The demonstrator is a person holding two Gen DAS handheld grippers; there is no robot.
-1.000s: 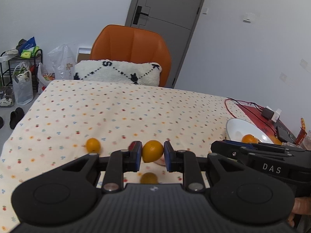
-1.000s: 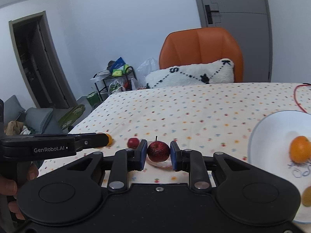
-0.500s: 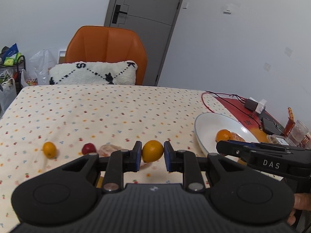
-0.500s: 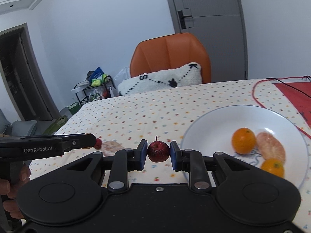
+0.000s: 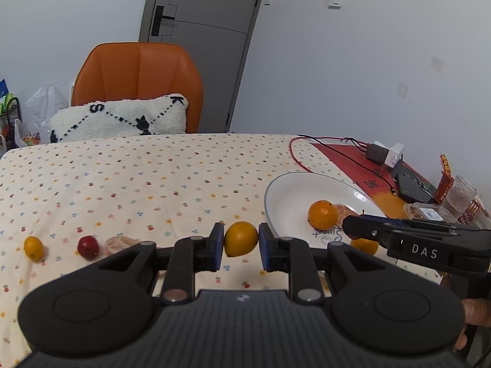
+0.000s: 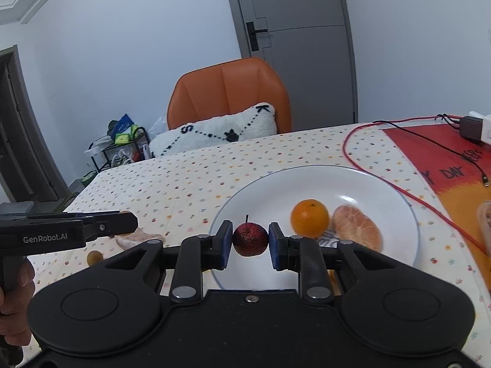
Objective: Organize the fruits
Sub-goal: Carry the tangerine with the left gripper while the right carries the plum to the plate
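My left gripper (image 5: pixel 240 239) is shut on a small orange fruit (image 5: pixel 241 239) and holds it above the tablecloth just left of the white plate (image 5: pixel 285 196). My right gripper (image 6: pixel 250 239) is shut on a small dark red apple (image 6: pixel 250 239) over the plate's (image 6: pixel 383 190) near-left part. On the plate lie an orange (image 6: pixel 310 218) and a peeled mandarin (image 6: pixel 357 228). On the cloth to the left lie a small orange fruit (image 5: pixel 33 247), a red fruit (image 5: pixel 88 247) and a peeled mandarin (image 5: pixel 118 244).
A red cable (image 6: pixel 368 168) curves past the plate's far right. A red mat with chargers (image 5: pixel 383 153), a black box (image 5: pixel 412 187) and a glass (image 5: pixel 460 196) sits at the right. An orange chair (image 5: pixel 138 73) with a white cushion stands behind the table.
Both grippers have swung right toward the plate with their fruits still held. The right one now holds the apple over the plate; the left one is beside the plate's rim.
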